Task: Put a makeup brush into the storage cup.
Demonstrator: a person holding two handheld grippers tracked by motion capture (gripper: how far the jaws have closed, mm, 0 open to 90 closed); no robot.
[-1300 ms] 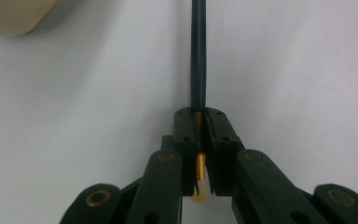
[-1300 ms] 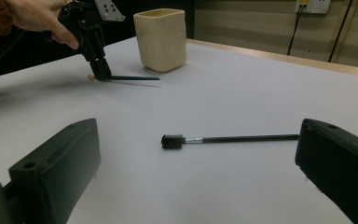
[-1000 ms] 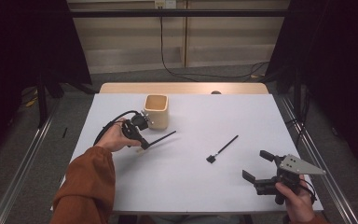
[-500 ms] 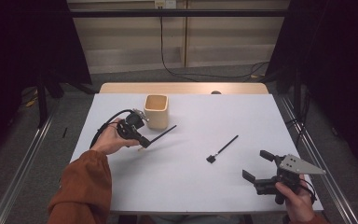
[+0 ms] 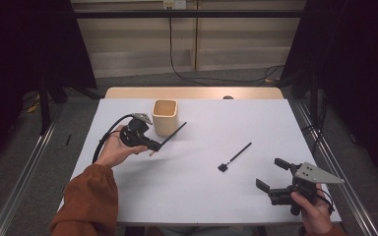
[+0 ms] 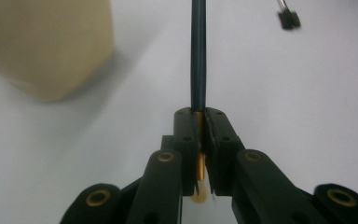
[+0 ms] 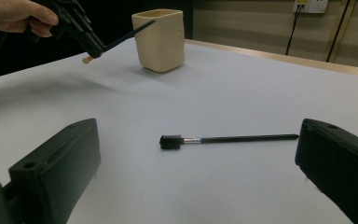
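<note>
Brush (image 6: 198, 51): slim dark handle, gold ferrule, pale tip, clenched in the left hand-held gripper (image 6: 201, 122).

White table (image 5: 202, 191), wall socket (image 5: 174, 4), black cable (image 5: 192, 76)

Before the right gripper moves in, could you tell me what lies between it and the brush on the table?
Nothing: in the right gripper view, bare white table separates the right gripper from the brush.

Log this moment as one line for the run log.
left gripper: shut on dark brush, lifted beside cup | right gripper: open, idle | second brush: on table
</note>
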